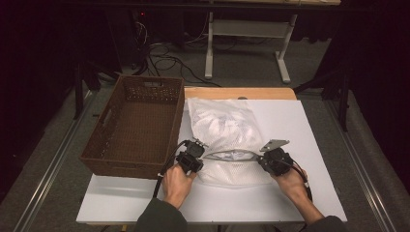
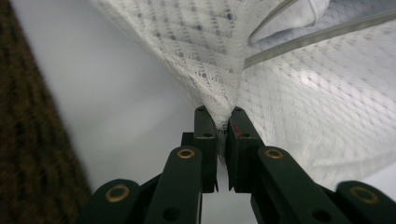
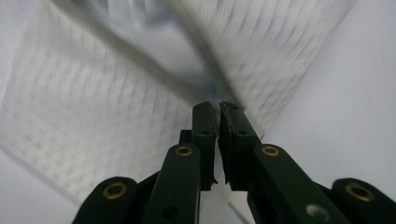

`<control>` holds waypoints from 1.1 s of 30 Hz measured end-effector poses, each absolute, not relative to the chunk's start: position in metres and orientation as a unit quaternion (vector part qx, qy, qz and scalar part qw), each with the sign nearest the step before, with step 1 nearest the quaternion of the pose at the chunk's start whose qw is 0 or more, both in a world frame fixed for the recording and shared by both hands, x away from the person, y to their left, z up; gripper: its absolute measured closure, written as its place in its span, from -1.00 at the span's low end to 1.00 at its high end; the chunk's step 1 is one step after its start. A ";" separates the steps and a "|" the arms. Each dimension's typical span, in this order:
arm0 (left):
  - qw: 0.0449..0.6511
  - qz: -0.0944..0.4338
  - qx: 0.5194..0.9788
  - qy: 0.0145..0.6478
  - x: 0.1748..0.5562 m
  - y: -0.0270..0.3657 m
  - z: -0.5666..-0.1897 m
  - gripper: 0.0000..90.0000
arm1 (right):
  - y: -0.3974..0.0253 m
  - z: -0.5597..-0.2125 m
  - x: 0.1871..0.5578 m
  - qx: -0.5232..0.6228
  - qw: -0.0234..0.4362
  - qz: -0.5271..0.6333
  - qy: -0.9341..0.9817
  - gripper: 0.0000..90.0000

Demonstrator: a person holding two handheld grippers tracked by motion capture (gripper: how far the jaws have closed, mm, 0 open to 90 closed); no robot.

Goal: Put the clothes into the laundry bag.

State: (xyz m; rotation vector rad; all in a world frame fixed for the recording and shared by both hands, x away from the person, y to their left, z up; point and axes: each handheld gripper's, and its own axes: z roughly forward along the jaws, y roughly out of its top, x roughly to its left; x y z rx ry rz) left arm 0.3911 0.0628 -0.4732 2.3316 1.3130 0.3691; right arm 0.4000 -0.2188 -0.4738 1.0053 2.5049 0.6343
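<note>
high view: both claws are pinched shut on the white lacy mesh bag [image 1: 225, 130], left claw [image 1: 193, 157] and right claw [image 1: 271, 157] at its lower edge; brown woven basket [image 1: 140, 121] sits left, nearer the left claw.

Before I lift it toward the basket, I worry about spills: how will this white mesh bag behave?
Probably floppy: the mesh bag already puckers where the left gripper pinches it. It looks light, soft white contents showing. Held by the right gripper too, its middle may sag.
</note>
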 end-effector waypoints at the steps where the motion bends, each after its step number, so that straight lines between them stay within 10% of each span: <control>1: 0.217 0.136 0.843 0.474 0.389 0.065 -0.473 0.86 | -0.219 -0.479 0.400 0.356 0.178 0.214 0.892 0.88; 10: 0.208 0.128 0.843 0.480 0.383 0.070 -0.477 0.71 | -0.221 -0.465 0.390 0.346 0.193 0.281 0.874 0.41; 15: 0.210 0.137 0.837 0.486 0.385 0.072 -0.478 0.17 | -0.225 -0.461 0.397 0.369 0.215 0.296 0.854 0.19; 20: 0.218 0.115 0.841 0.482 0.388 0.068 -0.483 0.38 | -0.222 -0.466 0.406 0.379 0.214 0.289 0.853 -0.03; 26: 0.225 0.107 0.843 0.476 0.388 0.066 -0.481 0.84 | -0.204 -0.471 0.418 0.358 0.205 0.285 0.865 0.26; 33: 0.228 0.117 0.837 0.483 0.386 0.071 -0.478 0.61 | -0.192 -0.481 0.425 0.342 0.200 0.259 0.881 0.64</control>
